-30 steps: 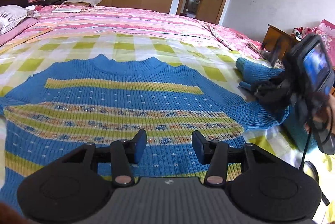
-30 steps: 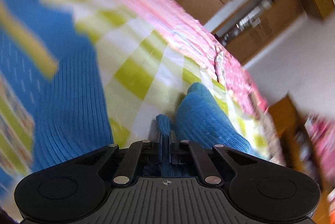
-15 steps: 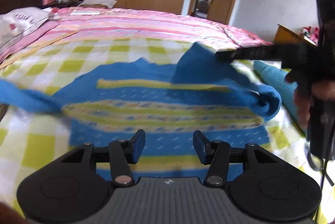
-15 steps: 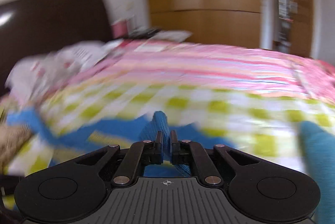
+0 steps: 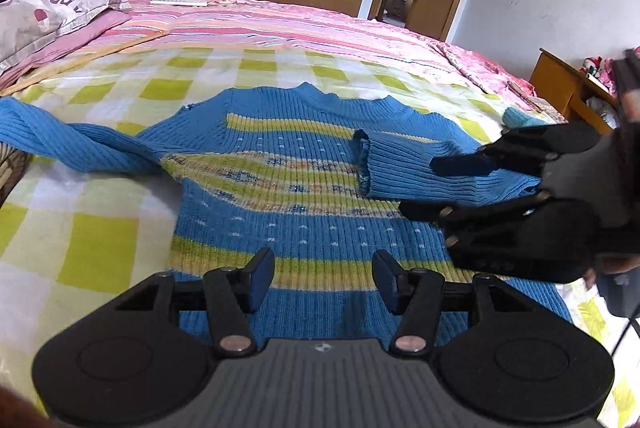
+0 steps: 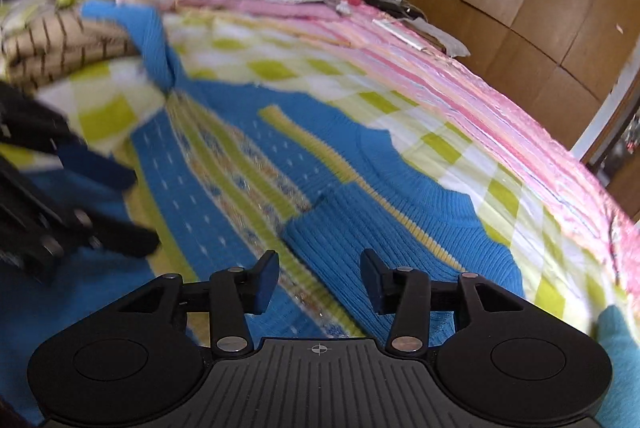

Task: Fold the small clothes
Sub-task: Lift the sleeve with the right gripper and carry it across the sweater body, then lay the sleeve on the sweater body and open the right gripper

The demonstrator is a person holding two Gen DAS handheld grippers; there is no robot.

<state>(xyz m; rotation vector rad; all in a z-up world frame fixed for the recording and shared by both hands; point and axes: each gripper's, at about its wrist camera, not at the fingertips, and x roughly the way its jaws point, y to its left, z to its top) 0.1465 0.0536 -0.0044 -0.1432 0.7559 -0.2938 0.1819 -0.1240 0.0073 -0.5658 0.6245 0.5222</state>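
Note:
A blue knitted sweater (image 5: 280, 195) with yellow and patterned bands lies flat on the checked bed cover (image 5: 100, 252). Its right sleeve (image 5: 404, 167) is folded across the chest. The other sleeve (image 5: 72, 143) stretches out to the left. My left gripper (image 5: 323, 280) hovers open over the hem with nothing between its fingers. My right gripper (image 5: 440, 187) comes in from the right, its jaws opening over the folded sleeve (image 6: 360, 224), and the pads do not press on it. In the right wrist view the right gripper (image 6: 319, 278) sits just above the sweater (image 6: 224, 167).
A pillow (image 5: 48, 11) lies at the head of the bed. A folded beige striped cloth (image 6: 60, 43) sits under the outstretched sleeve (image 6: 148, 39). A teal garment (image 6: 618, 348) lies at the right edge, with a wooden cabinet (image 5: 568, 87) beyond it.
My right gripper swung the right sleeve over onto the sweater's chest, then opened and let it go. The left gripper shifted sideways and stayed open.

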